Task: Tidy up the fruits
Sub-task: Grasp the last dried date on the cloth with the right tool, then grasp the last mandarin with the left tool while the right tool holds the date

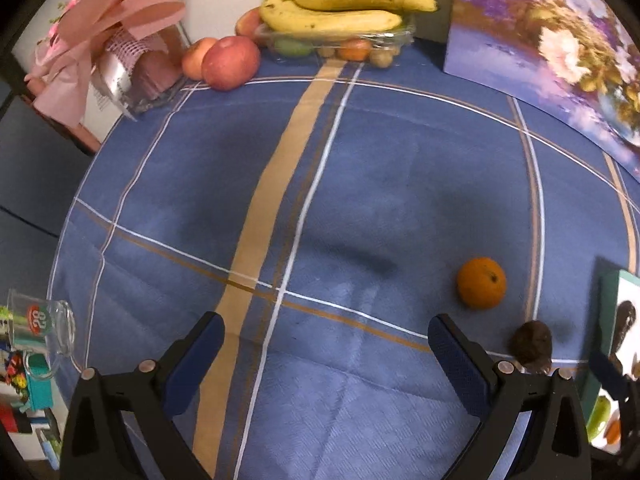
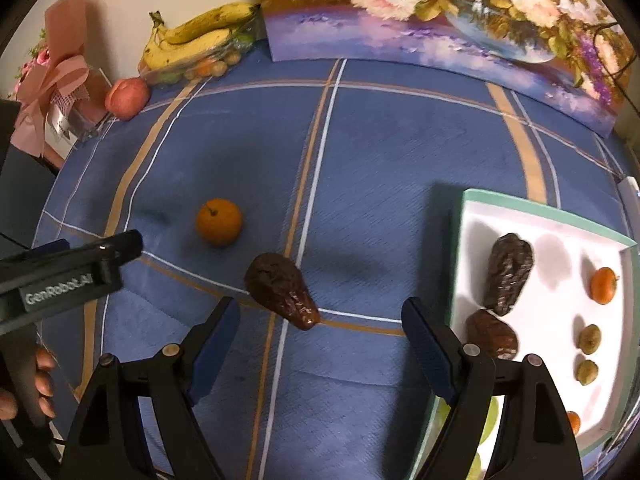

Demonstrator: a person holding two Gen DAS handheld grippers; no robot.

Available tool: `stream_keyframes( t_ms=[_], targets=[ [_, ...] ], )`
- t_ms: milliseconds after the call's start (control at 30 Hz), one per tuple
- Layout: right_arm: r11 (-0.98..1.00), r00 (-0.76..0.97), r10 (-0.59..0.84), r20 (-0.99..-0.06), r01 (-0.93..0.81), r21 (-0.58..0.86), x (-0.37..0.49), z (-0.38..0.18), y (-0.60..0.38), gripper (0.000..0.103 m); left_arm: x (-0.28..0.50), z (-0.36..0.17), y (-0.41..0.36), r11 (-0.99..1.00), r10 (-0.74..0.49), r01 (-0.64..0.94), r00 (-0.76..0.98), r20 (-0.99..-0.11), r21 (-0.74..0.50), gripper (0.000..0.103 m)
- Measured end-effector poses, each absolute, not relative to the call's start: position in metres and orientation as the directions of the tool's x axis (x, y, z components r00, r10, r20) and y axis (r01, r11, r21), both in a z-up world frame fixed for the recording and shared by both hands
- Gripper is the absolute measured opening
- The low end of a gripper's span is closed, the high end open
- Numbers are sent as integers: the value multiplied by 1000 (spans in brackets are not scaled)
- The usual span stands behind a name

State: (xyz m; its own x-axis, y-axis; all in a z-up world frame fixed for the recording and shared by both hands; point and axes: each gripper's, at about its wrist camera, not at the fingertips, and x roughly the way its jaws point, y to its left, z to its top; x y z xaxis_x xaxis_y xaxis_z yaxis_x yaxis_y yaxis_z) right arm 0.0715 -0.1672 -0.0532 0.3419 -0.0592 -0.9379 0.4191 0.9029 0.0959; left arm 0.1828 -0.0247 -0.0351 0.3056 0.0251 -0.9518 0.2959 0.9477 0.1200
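Observation:
An orange [image 1: 481,282] lies on the blue tablecloth, just beyond and right of my open, empty left gripper [image 1: 326,336]. It also shows in the right wrist view [image 2: 219,222]. A dark brown avocado [image 2: 282,290] lies right in front of my open, empty right gripper [image 2: 320,320], between the fingertips; it also shows in the left wrist view [image 1: 531,346]. A white tray with a green rim [image 2: 472,216] at the right holds two dark avocados [image 2: 507,272], a small orange [image 2: 603,285] and small brownish fruits [image 2: 589,338]. The left gripper's body [image 2: 68,272] shows at the left.
At the back, bananas [image 1: 340,6] lie on a clear box of fruit [image 1: 340,46], with two red apples [image 1: 230,62] beside it. A pink-wrapped bouquet [image 1: 112,44] stands back left, a flower painting [image 1: 560,48] back right. A glass mug [image 1: 44,326] sits at the left edge.

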Motion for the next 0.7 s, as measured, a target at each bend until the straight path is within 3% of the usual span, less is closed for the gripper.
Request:
stream_keyframes(
  t_ms=[700],
  targets=[
    [935,329,-94,-940,353,30,99,-89,-153,84,205,-44,-12,985,41,145,324,-945,93,103]
  ],
)
